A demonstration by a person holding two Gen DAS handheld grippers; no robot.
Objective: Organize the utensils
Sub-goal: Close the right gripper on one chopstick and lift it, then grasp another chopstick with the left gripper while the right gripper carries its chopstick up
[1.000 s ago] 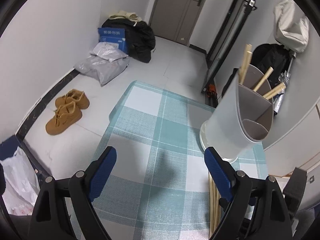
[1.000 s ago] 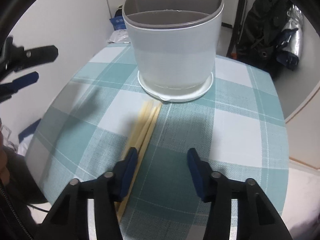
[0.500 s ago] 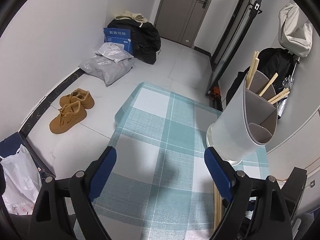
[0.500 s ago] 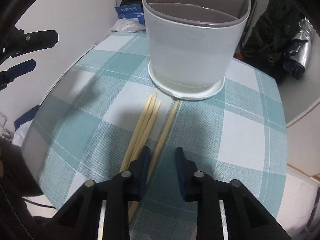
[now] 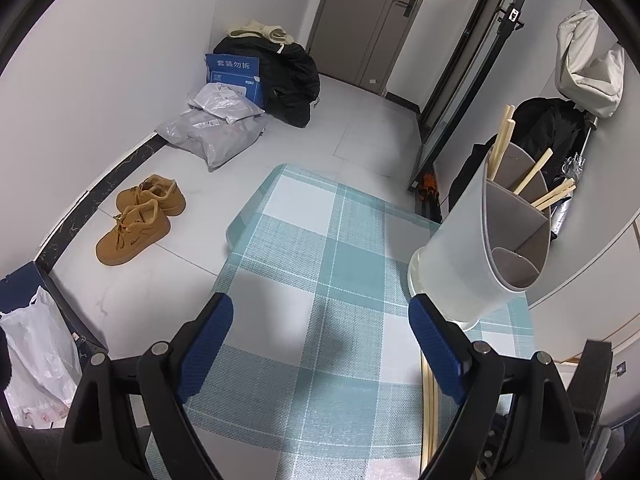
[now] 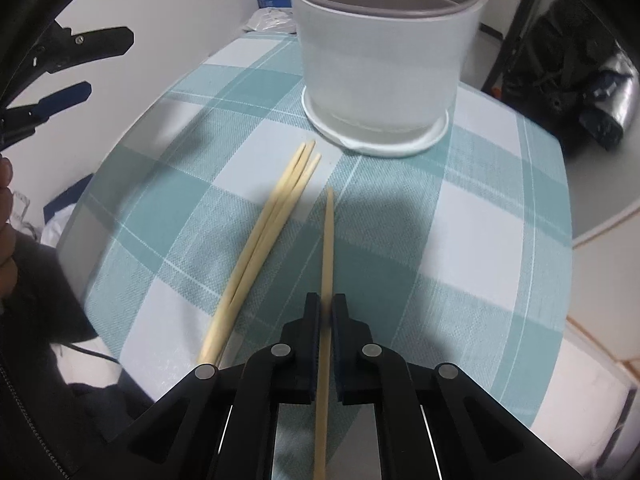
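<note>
over on the left, the left gripper [image 5: 320, 336] hangs above the checked tablecloth [image 5: 320, 248] with its blue pads spread wide and nothing between them, only bare cloth ahead of it. past its far-left side, down on the floor, sit a pair of tan shoes [image 5: 138, 218] and some grey parcel bags [image 5: 216, 132]. off its right finger stands the white utensil holder [image 5: 480, 248], with several wooden chopsticks [image 5: 532, 178] poking out of its far compartments; the nearest compartment looks bare from here.

moving right, the right gripper [image 6: 327, 312] points steeply down at the table, and its jaws have just been closing: they now pinch a single chopstick [image 6: 328, 240], which runs between the pads and points straight ahead toward the holder [image 6: 380, 60]. its tip stops short of the holder's base. whether the stick is lifted off the cloth i cannot tell. just to the left of that gripper lie three more chopsticks [image 6: 272, 224] bunched together on the cloth [image 6: 460, 240], angled toward the holder, apart from the gripped one. the other gripper [image 6: 60, 80] shows at the far left edge of this view, beside the table.
</note>
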